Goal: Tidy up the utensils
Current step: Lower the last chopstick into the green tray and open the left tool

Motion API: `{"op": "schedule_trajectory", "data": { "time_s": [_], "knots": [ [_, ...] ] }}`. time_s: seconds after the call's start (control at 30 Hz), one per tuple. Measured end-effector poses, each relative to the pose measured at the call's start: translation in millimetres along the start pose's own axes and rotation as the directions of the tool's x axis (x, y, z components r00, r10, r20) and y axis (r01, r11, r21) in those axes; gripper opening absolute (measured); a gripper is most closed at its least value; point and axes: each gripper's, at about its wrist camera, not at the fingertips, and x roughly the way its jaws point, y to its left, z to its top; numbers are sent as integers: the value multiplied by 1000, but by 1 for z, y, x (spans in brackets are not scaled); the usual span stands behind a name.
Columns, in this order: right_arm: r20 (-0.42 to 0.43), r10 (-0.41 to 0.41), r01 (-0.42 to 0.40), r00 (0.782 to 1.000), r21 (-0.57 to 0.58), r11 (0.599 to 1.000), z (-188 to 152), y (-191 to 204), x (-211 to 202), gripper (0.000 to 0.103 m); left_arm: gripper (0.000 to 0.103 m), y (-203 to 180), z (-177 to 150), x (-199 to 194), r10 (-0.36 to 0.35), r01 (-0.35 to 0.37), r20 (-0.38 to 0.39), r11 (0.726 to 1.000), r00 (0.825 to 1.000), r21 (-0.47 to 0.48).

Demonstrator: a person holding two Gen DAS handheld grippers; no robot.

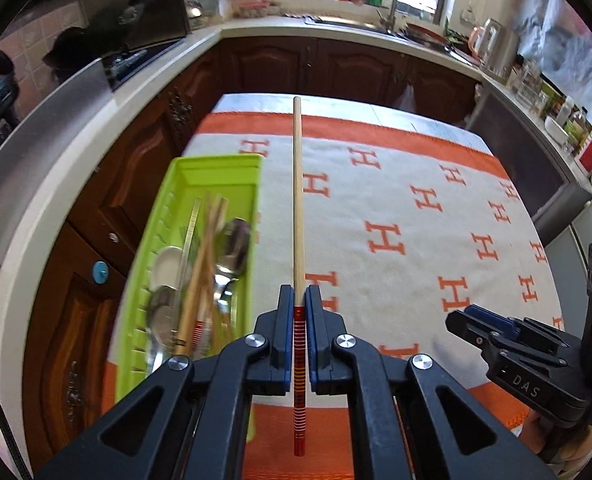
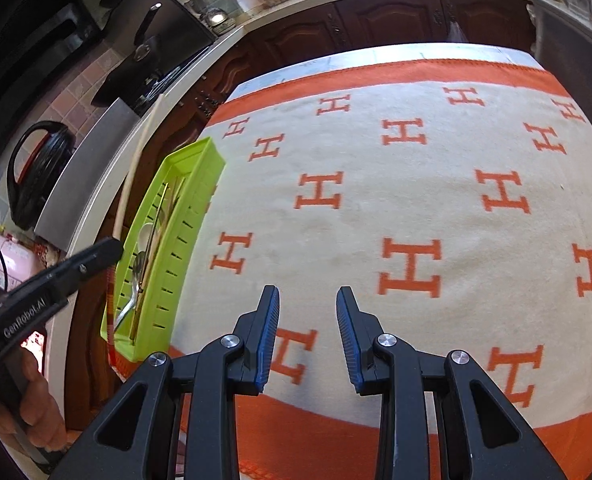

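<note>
Holding spoons and chopsticks, green tray (image 1: 215,168), left gripper (image 1: 299,300) pinching chopstick (image 1: 297,200), right gripper (image 2: 308,308) spread, empty.

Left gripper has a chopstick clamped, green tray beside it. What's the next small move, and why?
Probably swing the left gripper leftward over the green tray: its jaws are shut on the chopstick, the tray already holds chopsticks and spoons, and the right gripper is open and empty.

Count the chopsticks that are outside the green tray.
1: the chopstick is clamped in the left gripper. Others lie in the green tray; some may be hidden there.
</note>
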Motion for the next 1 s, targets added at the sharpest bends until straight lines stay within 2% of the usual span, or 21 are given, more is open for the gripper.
{"op": "schedule_trajectory", "data": {
  "time_s": [0.23,0.57,0.7,0.83,0.9,1.0],
  "knots": [
    [17,-36,37,999,-68,997,10,52,2,30,3,54,3,0,5,-4,15,998,1000,-67],
    [9,-95,95,995,-136,986,23,109,20,30,6,92,-9,41,-30,25,-54,994,998,-106],
    [-5,-112,110,994,-145,983,24,119,28,30,26,102,-13,53,-34,26,-69,993,997,-115],
    [-11,-129,126,992,-143,982,25,124,33,30,37,108,-13,57,-45,36,-73,992,996,-123],
    [-11,-137,134,991,-141,981,25,125,34,30,54,110,-13,57,-43,34,-66,991,997,-128],
    [-10,-144,141,990,-135,981,25,125,35,30,69,111,-13,53,-39,32,-51,991,998,-128]
  ]
}}
